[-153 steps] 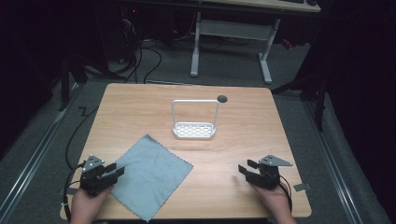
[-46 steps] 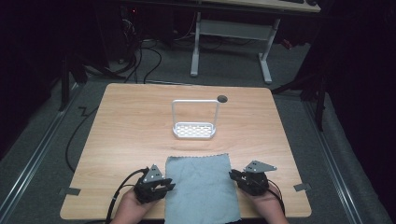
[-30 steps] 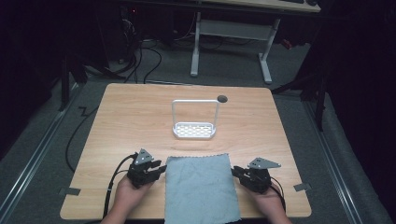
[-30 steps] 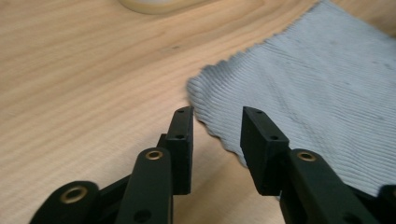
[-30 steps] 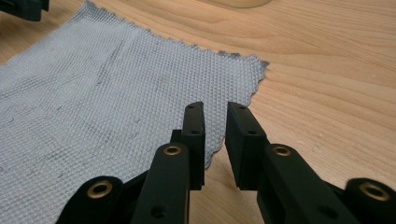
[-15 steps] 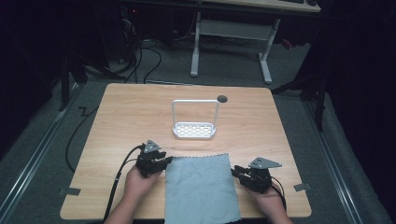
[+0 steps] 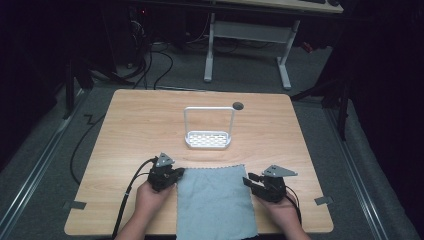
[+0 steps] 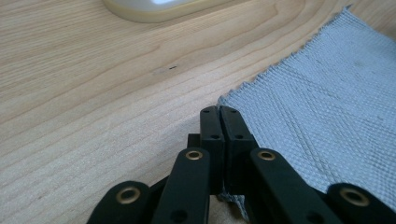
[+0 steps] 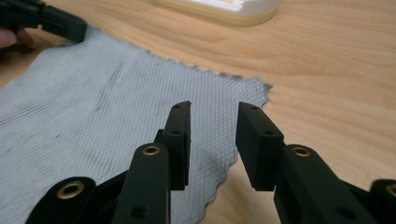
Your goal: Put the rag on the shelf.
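Cloth [image 7: 215,202]: you are working a thin grey woven sheet lying flat on the near middle of the surface [image 7: 140,130], between your two hands; its far edge is running just short of the white rack [image 7: 208,137]
Left tool [image 7: 176,173]: its jaws are just finishing closing and are now standing together at the cloth's far left corner [image 8: 229,100]; in the left gripper view the weave is disappearing under them, so I am judging the corner pinched
Right tool [image 7: 248,179]: its jaws have just been opening and are standing apart over the right edge, near the far right corner [image 9: 261,86]; nothing is being pressed between them
Handling: the fabric is looking light, soft and limp; it is likely sagging and folding once lifted, not slipping
Where to hold: you are best taking the two far corners, pinching well in from the wavy edge
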Tool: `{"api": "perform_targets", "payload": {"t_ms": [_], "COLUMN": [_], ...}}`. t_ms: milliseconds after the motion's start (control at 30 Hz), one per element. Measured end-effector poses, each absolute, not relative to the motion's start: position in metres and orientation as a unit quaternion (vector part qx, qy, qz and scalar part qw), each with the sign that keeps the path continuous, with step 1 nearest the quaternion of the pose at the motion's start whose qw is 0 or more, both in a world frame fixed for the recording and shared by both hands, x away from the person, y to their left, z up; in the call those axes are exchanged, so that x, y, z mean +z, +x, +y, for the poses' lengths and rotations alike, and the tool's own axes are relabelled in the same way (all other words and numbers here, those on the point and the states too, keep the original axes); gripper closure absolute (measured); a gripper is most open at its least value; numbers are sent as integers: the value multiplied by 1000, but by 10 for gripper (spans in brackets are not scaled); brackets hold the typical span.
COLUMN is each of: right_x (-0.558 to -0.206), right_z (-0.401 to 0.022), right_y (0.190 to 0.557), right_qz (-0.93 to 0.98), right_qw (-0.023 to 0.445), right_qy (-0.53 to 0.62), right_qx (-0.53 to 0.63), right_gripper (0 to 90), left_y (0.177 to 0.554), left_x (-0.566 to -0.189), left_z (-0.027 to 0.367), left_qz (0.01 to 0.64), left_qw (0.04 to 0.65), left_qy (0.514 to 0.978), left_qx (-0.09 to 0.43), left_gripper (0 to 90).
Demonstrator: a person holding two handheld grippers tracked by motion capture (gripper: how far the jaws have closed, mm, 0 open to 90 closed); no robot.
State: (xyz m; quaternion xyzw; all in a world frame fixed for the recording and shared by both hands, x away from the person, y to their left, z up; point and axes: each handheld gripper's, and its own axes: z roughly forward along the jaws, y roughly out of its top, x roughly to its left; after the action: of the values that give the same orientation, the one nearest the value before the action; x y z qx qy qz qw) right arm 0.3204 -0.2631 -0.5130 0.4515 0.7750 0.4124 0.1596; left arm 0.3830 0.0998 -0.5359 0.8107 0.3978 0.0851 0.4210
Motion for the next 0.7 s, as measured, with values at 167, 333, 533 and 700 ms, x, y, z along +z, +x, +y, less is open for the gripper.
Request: {"api": "perform_targets", "payload": {"t_ms": [167,333,533,700], "right_x": [-511,-518,-526,-530], "right_z": [-254,-250,-243,-242], "right_y": [340,368,378,375], "right_qz": [779,778,788,786], "right_qw": [181,181,170,189], "right_qy": [456,479,478,471], "right_qx": [392,365,350,354], "right_gripper": [620,581,555,605], "left_y": [384,384,384,384], "left_x": [-536,-536,-536,-536], "left_z": [101,101,101,101], "left_qz": [398,398,398,399], "left_qw": [424,424,424,423], "left_qy": [810,810,810,810], "left_qx": [79,79,77,78], "left_gripper": [893,892,891,891]}}
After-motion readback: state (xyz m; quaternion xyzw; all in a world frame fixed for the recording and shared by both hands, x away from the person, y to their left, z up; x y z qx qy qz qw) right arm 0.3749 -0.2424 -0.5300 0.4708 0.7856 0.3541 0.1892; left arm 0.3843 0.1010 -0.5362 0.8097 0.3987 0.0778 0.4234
